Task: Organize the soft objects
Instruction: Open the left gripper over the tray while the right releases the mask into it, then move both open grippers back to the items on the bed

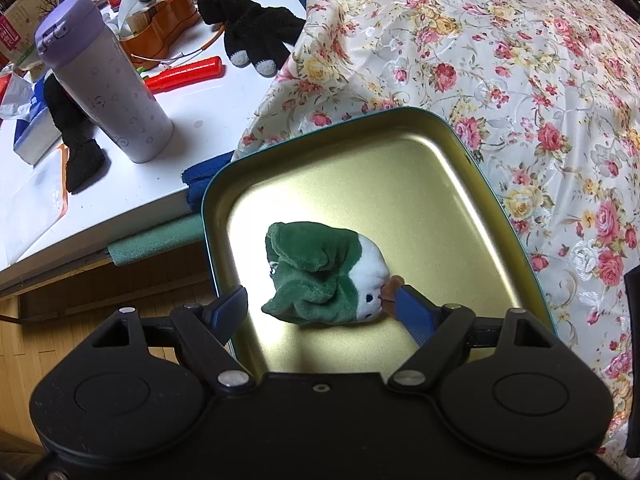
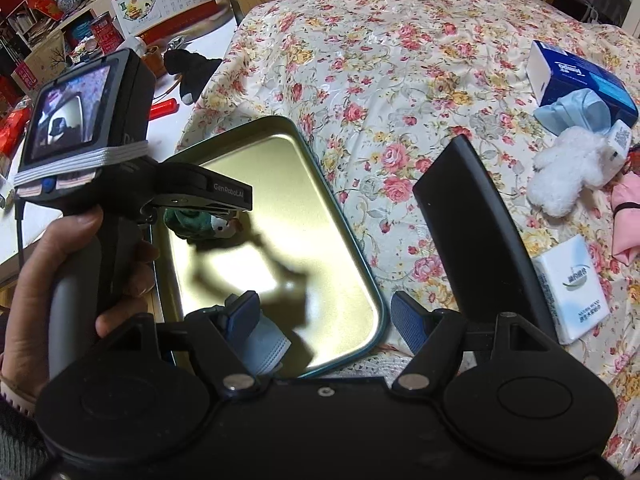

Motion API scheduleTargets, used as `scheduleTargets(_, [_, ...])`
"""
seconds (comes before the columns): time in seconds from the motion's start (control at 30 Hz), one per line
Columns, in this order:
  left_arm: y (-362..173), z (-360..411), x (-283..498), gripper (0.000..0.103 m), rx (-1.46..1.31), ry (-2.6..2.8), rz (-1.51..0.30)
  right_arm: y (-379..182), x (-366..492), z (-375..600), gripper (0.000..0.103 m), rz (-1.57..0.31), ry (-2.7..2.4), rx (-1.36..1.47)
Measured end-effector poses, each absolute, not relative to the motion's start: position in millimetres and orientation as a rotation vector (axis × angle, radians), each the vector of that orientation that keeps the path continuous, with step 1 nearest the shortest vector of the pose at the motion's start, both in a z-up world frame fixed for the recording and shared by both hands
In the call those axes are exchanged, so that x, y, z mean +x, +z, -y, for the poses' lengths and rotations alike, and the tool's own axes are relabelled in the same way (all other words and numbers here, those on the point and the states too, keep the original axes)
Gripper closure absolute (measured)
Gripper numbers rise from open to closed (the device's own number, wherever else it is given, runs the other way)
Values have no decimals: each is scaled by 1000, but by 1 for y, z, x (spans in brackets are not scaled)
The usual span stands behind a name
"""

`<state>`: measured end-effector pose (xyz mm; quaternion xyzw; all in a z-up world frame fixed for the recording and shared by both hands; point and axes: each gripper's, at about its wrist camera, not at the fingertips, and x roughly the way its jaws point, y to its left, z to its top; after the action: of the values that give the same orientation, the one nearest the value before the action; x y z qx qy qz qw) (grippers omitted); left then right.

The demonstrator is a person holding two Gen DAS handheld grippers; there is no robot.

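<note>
— Plush toy (image 1: 324,272), green and white, lies in the gold tin tray (image 1: 400,160); the left gripper (image 1: 320,304) hangs over it, fingers apart, the right-hand pad at its brown tip.

— And the right gripper (image 2: 324,312)?

— Fingers spread, one over a grey mask (image 2: 264,348) in the tray, one outside the rim. Further off, a white fluffy toy (image 2: 568,172) lies on the floral cloth (image 2: 400,60).

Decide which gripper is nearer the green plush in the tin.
Left. The left gripper straddles the green plush inside the tin, one finger at its face. The right gripper hovers at the tin's near end, well apart from it.
</note>
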<state>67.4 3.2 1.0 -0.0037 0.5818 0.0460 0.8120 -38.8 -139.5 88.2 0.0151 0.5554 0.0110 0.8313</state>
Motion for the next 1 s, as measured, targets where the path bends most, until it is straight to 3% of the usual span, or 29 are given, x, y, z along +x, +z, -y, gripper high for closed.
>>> scheduleTargets(0.4, [-6, 7, 45, 25, 58, 108, -1278, 102, -74, 161, 32, -1180, 4, 44])
scheduleTargets(1.0, [49, 72, -49, 25, 96, -46, -1234, 123, -135, 272, 29, -1126, -189, 189])
